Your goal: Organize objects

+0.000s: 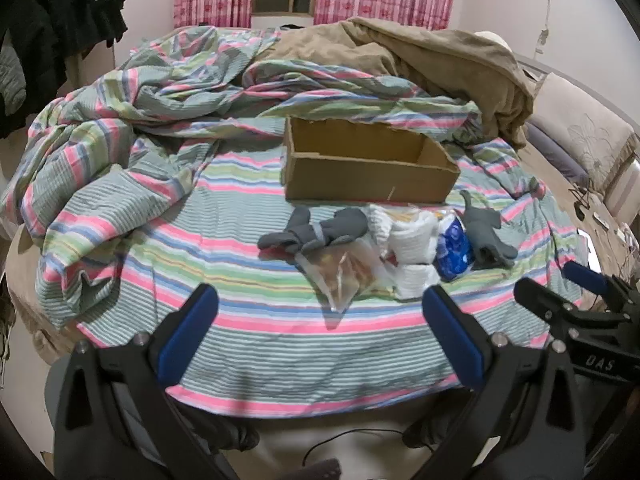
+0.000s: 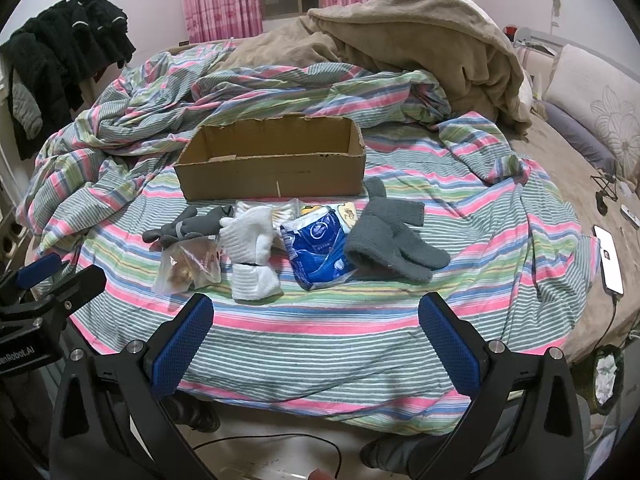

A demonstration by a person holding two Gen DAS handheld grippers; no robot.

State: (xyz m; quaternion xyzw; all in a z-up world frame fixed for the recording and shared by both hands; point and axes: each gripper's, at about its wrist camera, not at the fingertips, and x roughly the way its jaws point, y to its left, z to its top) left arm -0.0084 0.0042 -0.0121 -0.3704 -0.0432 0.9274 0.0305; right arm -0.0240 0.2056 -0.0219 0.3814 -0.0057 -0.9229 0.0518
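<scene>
An open cardboard box (image 1: 368, 178) (image 2: 276, 174) stands on the striped bedspread. In front of it lies a row of items: a grey sock bundle (image 1: 316, 230) (image 2: 188, 226), a clear snack bag (image 1: 344, 274) (image 2: 188, 266), white socks (image 1: 414, 246) (image 2: 250, 248), a blue packet (image 1: 454, 250) (image 2: 318, 254) and grey gloves (image 1: 486, 230) (image 2: 394, 234). My left gripper (image 1: 320, 312) is open and empty, near the bed's front edge, short of the snack bag. My right gripper (image 2: 316, 316) is open and empty, short of the blue packet.
A rumpled striped duvet (image 1: 132, 120) and a tan blanket (image 2: 432, 52) pile up behind the box. A phone (image 2: 608, 258) on a cable lies at the bed's right. Dark clothes (image 2: 60, 60) hang at the left. Cables lie on the floor below.
</scene>
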